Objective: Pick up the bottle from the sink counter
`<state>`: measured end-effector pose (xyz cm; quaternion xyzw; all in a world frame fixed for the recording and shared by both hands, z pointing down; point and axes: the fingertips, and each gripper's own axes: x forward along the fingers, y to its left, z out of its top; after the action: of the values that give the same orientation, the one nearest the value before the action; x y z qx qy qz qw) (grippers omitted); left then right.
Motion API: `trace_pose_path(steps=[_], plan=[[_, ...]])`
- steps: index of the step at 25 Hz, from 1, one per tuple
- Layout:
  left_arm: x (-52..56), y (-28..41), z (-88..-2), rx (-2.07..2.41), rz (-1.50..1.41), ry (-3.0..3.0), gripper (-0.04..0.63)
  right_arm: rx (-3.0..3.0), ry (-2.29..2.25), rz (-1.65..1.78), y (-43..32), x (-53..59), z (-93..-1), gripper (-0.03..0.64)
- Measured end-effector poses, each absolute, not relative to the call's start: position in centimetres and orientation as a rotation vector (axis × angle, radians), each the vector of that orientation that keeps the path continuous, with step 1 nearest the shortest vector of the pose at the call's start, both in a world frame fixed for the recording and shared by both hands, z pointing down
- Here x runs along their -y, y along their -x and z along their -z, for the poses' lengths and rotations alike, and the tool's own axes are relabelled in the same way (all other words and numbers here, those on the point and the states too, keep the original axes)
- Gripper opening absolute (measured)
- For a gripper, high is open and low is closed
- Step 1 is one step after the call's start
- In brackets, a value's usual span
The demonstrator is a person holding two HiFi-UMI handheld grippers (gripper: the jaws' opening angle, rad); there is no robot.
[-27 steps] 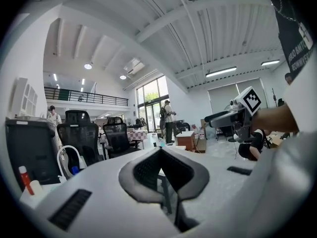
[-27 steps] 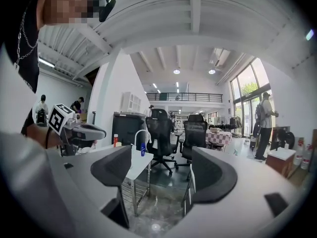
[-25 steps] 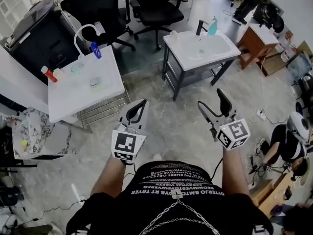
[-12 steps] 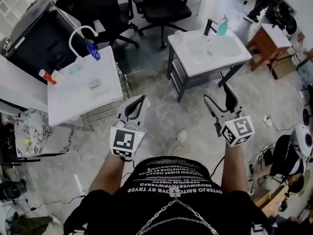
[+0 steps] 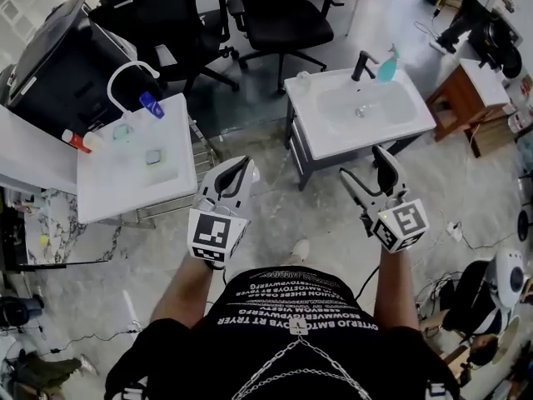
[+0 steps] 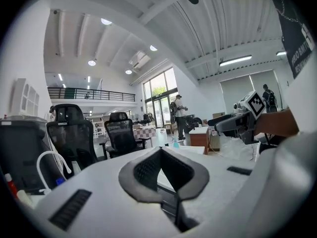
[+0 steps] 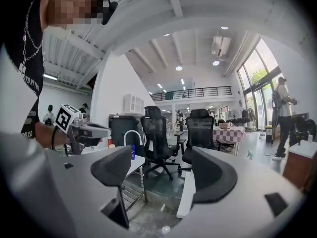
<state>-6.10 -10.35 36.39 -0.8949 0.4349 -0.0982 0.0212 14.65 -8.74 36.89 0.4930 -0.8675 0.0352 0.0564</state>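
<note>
A teal spray bottle [image 5: 386, 63] stands at the back of the right sink counter [image 5: 333, 140], beside a black faucet [image 5: 361, 63]. A small blue bottle [image 5: 151, 105] stands on the left sink counter [image 5: 108, 194] under a white curved faucet [image 5: 125, 73]. My left gripper [image 5: 241, 167] hovers over the floor between the two counters, its jaws closed tip to tip and empty. My right gripper [image 5: 361, 163] is open and empty, just short of the right counter's near edge. The teal spray bottle [image 6: 176, 143] shows far off in the left gripper view, and the blue bottle [image 7: 132, 151] in the right gripper view.
A red-capped bottle [image 5: 75, 140] and small items sit on the left counter. Two black office chairs [image 5: 279, 15] stand behind the sinks. A dark cabinet [image 5: 58, 65] is at far left and a wooden table [image 5: 483, 90] at right. Cables lie on the floor.
Both sink counters have come closer and lower in the head view as I step forward. The grippers keep their pose, left shut and right open.
</note>
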Motion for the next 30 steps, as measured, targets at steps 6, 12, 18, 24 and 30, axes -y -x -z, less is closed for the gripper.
trace_pose_path(steps=[6,12,18,24,30], plan=[[15.2,0.6,-35.9,-1.388,0.294,2.727,0.005,2.666,-1.405,-0.149,-18.8,12.4,-38.3,0.356],[18.1,-2.0,-35.8,-1.527,0.257,2.646,0.006,2.684,-1.323,-0.177,-22.2,15.3,-39.9,0.356],[18.4,-3.7,-37.5,-1.523,0.349,2.634,0.005,2.713,-1.306,-0.219,-23.9,17.4,-40.5,0.356],[19.3,-5.0,-38.1,-1.459,0.399,2.604,0.005,2.722,-1.279,-0.222,-23.6,18.8,-41.0,0.356],[22.6,-5.9,-39.0,-1.381,0.373,2.652,0.005,2.706,-1.297,-0.246,-23.1,21.6,-42.1,0.356]])
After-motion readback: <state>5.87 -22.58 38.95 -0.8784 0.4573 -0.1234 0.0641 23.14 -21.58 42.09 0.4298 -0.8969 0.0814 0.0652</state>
